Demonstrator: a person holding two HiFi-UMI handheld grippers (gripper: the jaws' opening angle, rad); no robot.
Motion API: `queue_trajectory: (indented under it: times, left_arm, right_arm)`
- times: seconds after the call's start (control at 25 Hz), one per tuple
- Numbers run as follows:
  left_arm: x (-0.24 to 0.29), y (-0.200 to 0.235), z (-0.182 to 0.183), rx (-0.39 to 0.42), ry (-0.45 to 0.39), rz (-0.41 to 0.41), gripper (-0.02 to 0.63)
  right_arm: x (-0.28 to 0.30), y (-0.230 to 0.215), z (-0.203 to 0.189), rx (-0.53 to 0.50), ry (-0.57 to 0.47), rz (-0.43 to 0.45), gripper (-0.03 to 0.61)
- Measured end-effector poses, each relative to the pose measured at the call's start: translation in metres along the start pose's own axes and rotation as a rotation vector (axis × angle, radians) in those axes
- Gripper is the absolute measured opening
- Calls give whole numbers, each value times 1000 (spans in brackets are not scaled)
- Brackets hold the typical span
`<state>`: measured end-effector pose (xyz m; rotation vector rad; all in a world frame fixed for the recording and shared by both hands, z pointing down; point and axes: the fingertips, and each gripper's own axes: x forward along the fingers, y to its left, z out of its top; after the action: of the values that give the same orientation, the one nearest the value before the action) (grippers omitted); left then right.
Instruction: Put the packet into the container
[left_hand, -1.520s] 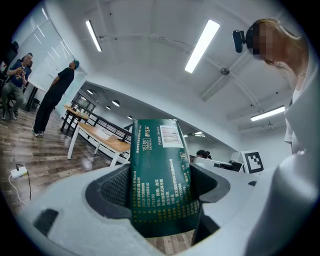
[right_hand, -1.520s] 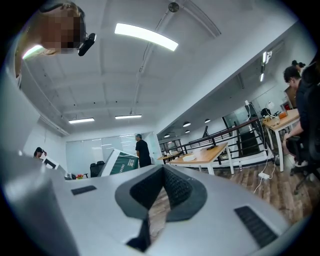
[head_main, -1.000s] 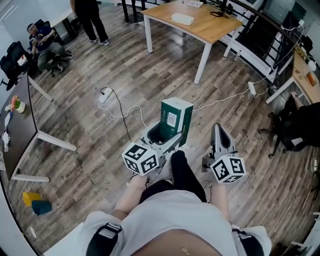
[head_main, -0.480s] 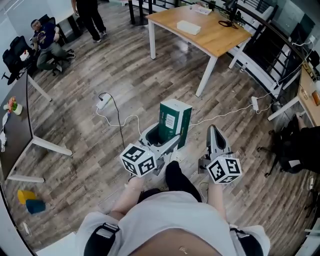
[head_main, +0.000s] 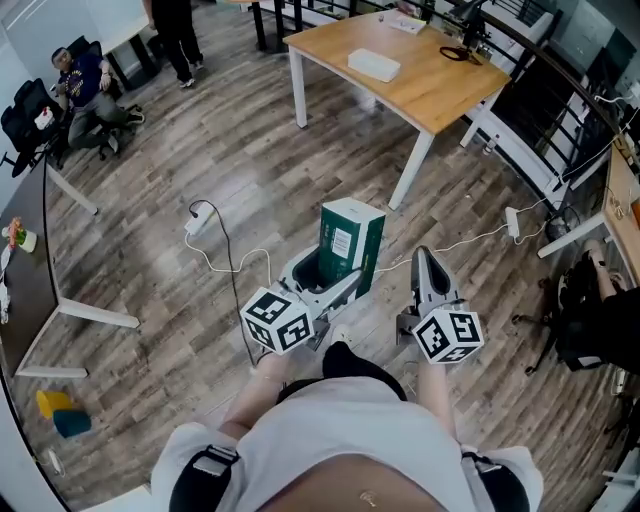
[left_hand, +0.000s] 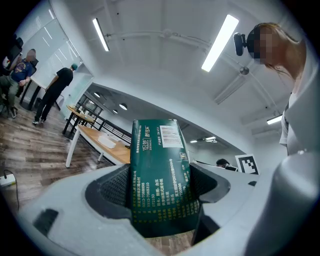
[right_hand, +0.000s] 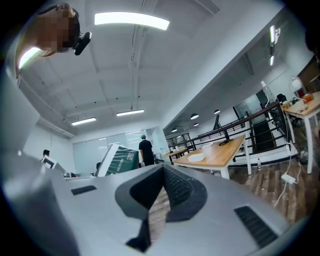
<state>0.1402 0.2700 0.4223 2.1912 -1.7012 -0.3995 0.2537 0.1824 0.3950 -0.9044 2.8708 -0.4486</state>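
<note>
A dark green packet with a white label stands upright in front of my body, above the wooden floor. My left gripper is shut on its lower part. In the left gripper view the packet fills the space between the two jaws of the left gripper. My right gripper is held beside it to the right, shut and with nothing in it. In the right gripper view its jaws meet at the tips, and the packet shows to the left. I cannot make out a container in any view.
A wooden table with a white box stands ahead. A power strip with a white cable lies on the floor at the left. People are at the far left. A dark desk stands left and a black chair right.
The floor, table and cable have slid slightly in the head view as I move. Both grippers and the packet keep the same pose in front of me.
</note>
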Motion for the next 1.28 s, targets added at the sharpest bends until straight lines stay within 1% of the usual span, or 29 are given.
queue_trajectory:
  times: [0.32,0.52,0.68,0.88,1.08,1.28]
  left_arm:
    - [68,48,21,-1,-4,13,377]
    - [103,70,29,-12,1,26,377]
    - [109,74,28,-17,-6,29,377]
    - [109,73,28,-20,-16,28,377]
    - [110,76,25,-24,-24,40,377]
    - [120,82,26,-27,-36,54,377]
  right_arm:
    - [80,-42,8,21,25,33,11]
    - [115,-63,9,33,48,47,11]
    - [120,-62,13,22,41,65,11]
    - [120,-62,10,28,31,65,11]
    - [118,-69,2,43,40,58,11]
    - [126,-83,5,49,35,50,11]
